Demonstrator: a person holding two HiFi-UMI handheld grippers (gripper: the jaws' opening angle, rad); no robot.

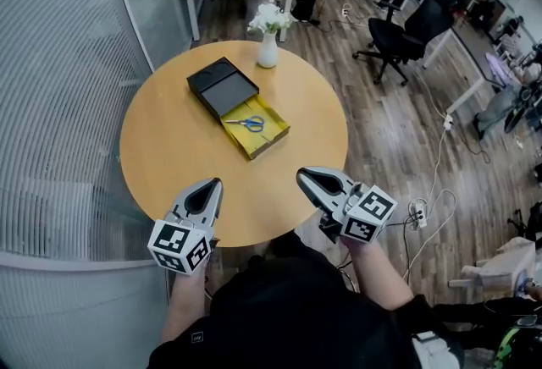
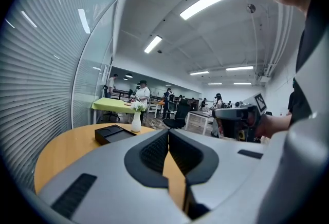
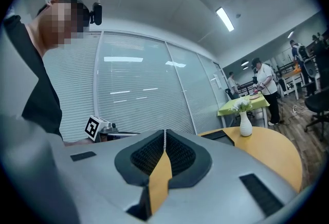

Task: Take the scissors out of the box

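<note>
While scissors (image 1: 246,123) lie in the open box (image 1: 259,144) | your left gripper (image 1: 212,184) and right gripper (image 1: 303,176) wait well short | both 2 jaw pairs closed, empty, since nothing's reached yet

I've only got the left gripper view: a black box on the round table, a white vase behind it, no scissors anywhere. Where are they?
Observer: The head view shows the scissors, blue-handled, lying in a yellow drawer slid out of the black box toward the person.
Operator: Is the right one ready to grab?
Observer: Not yet. The right tongs are shut, with nothing between them.
Operator: How near the drawer?
Observer: They hang at the near edge of the table, clearly apart from the drawer.
</note>
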